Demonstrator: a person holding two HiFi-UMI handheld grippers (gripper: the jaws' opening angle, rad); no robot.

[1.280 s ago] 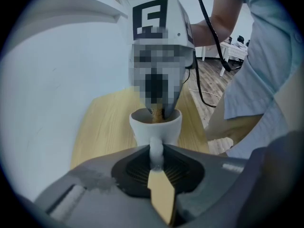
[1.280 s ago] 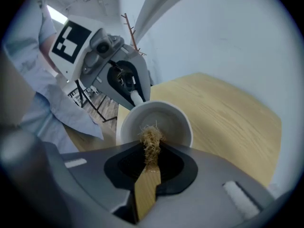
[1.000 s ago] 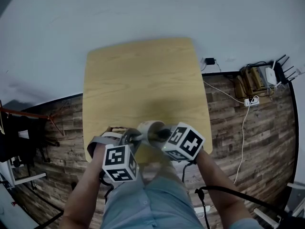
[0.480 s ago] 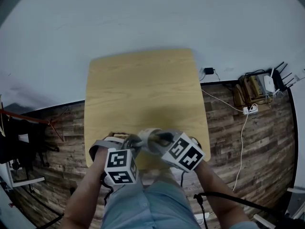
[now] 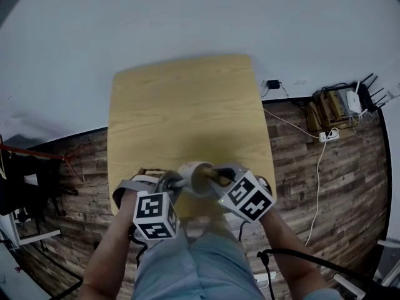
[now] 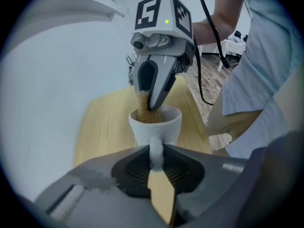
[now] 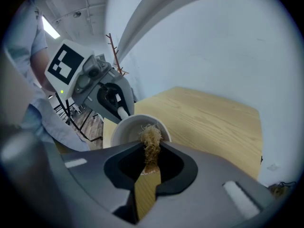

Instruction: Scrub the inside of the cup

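Quick count: two grippers, one cup, one scrubber, one counter.

Closest in, the left gripper (image 6: 156, 152) has its jaws clamped on the handle (image 6: 156, 144) of the white ceramic cup (image 6: 166, 125). There's only a narrow gap between them, and the handle fills it.

The right gripper (image 7: 151, 153) has its jaws pinched tight on a tan, stringy fibre scrubber (image 7: 152, 137). The frayed end and the jaw tips are poking down into the cup's mouth, so the scrubber is inside the cup.

The cup is right between the two grippers, over the near edge of the light wooden rectangular counter (image 5: 187, 111). Honestly can't tell if its base is actually resting on the wood.

Off to the sides there's a dark wood-plank floor (image 5: 350, 186). A white router with black antennas (image 5: 354, 99) sits on the far right. Past the counter's far edge is a pale grey-white surface (image 5: 187, 17).
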